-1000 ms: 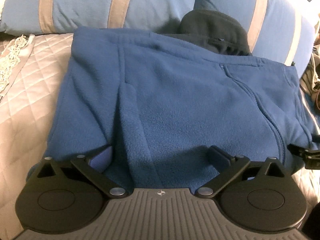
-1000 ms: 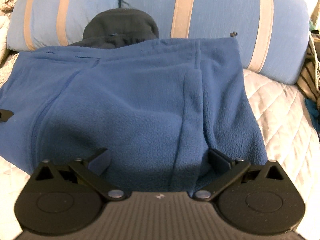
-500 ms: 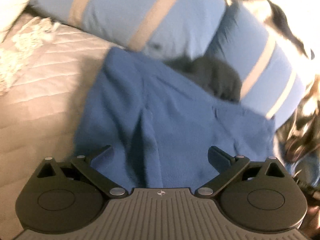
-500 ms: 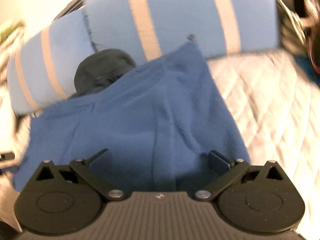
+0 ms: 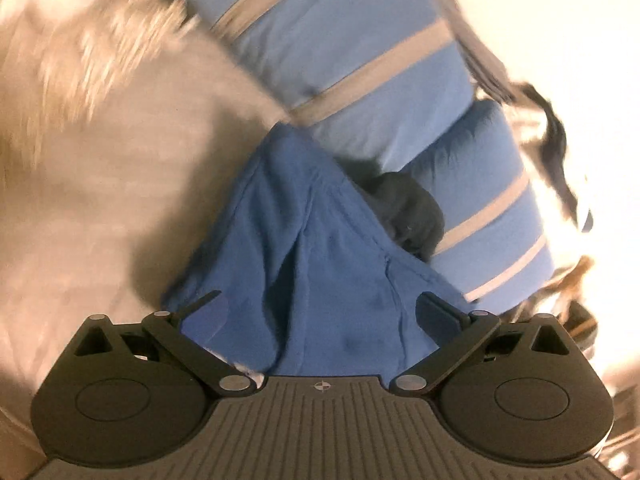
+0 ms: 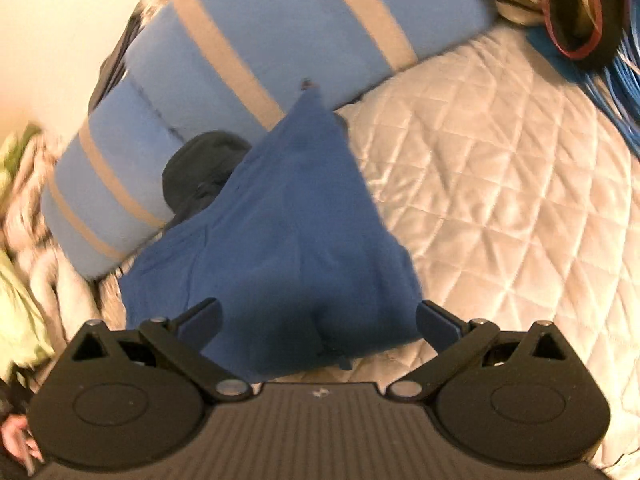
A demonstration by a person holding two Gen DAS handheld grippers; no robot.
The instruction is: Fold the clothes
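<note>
A folded blue fleece garment (image 5: 320, 264) lies on the quilted bed, its far edge against the striped pillows; it also shows in the right wrist view (image 6: 288, 248). A dark collar or hood (image 5: 412, 212) sticks out at its far end, also seen in the right wrist view (image 6: 200, 168). My left gripper (image 5: 320, 312) is open, above the near left part of the garment. My right gripper (image 6: 318, 320) is open, above the near right edge. Neither holds any cloth. Both views are blurred.
Two blue pillows with tan stripes (image 5: 360, 60) (image 6: 280, 40) lie behind the garment. Beige quilted bedspread (image 6: 500, 184) spreads to the right and also to the left (image 5: 100, 200). Blue cords and a dark strap (image 6: 580, 20) lie at the far right. Light green cloth (image 6: 16, 280) is at left.
Both grippers have pulled back and risen from the garment and rolled outward, so the views tilt. The fleece looks smaller and farther. Both jaws stay open.
</note>
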